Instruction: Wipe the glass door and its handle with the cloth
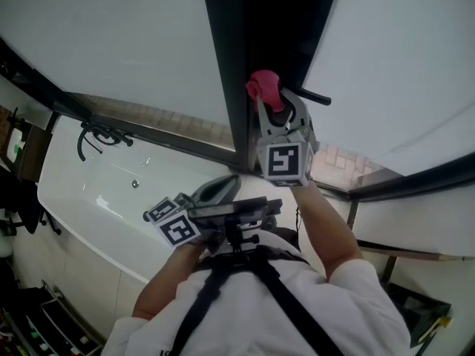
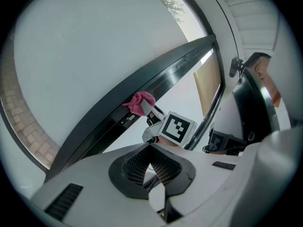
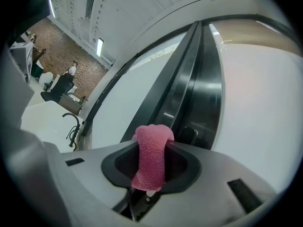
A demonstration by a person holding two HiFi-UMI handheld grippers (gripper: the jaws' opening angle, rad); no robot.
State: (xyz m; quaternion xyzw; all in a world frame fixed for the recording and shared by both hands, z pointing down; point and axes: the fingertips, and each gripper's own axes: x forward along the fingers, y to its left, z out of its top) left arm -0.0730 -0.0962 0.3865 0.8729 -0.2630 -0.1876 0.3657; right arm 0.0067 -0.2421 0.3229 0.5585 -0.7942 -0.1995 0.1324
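Pink cloth clamped in right gripper jaws; left gripper jaws closed, empty.

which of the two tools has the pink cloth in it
The right tool, raised to the dark door frame, is clamped on the pink cloth; the left tool sits low by the body, shut and empty.
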